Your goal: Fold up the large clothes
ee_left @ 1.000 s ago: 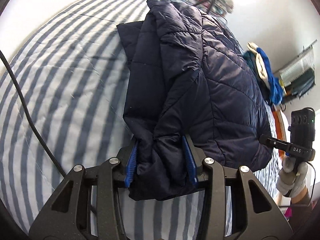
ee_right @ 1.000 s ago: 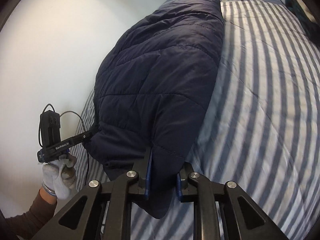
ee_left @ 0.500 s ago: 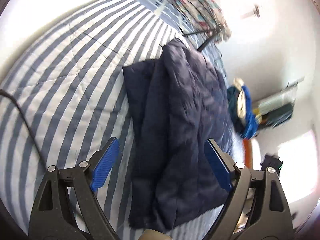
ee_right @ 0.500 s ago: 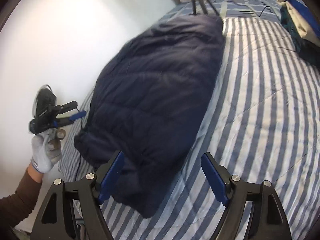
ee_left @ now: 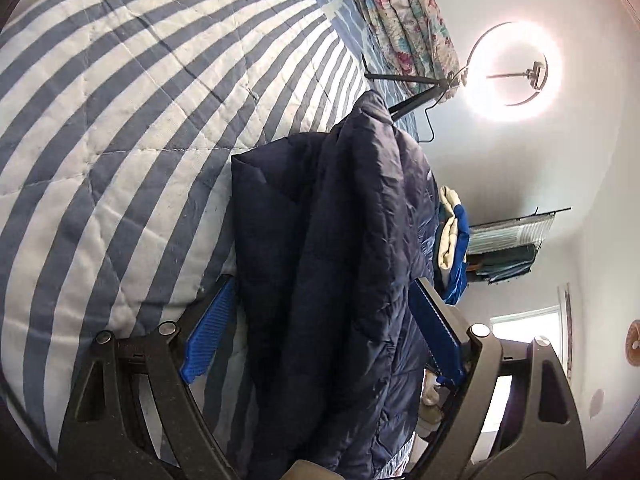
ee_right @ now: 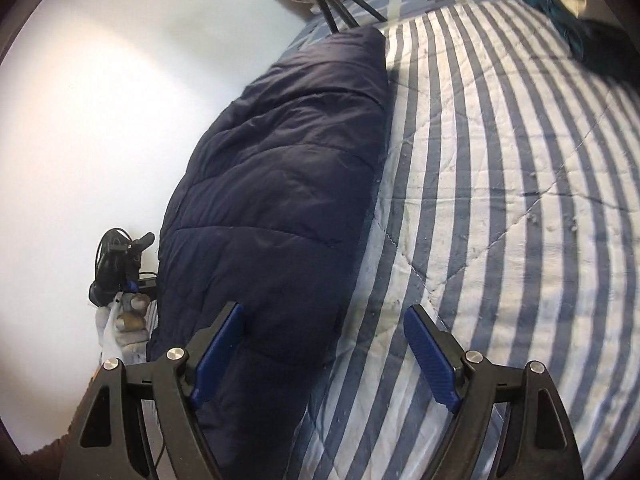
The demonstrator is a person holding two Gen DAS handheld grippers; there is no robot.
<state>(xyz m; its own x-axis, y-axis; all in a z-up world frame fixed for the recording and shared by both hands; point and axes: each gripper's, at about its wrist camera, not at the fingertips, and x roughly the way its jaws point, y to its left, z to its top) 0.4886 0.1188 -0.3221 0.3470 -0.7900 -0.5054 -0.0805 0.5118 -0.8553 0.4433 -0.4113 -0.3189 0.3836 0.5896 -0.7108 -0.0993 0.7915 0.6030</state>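
A navy quilted jacket (ee_left: 340, 240) lies folded lengthwise on the blue-and-white striped bedspread (ee_left: 120, 120). My left gripper (ee_left: 320, 328) is open, its blue pads wide apart on either side of the jacket's near end, not gripping it. In the right wrist view the jacket (ee_right: 280, 184) lies as a long bundle. My right gripper (ee_right: 324, 344) is open at its near end, the left pad over the fabric and the right pad over the bedspread (ee_right: 500, 200). The left gripper (ee_right: 120, 264) shows in a gloved hand beyond the jacket.
A floral quilt (ee_left: 404, 20) lies at the head of the bed, with tripod legs (ee_left: 408, 92) and a ring light (ee_left: 512, 68) beyond the jacket. A pile of clothes (ee_left: 452, 248) lies past the jacket, also at the right wrist view's top right (ee_right: 568, 4).
Both grippers were shut on the jacket's near edge a second ago. Both have opened, let it go and pulled back. The jacket now lies on the bed.
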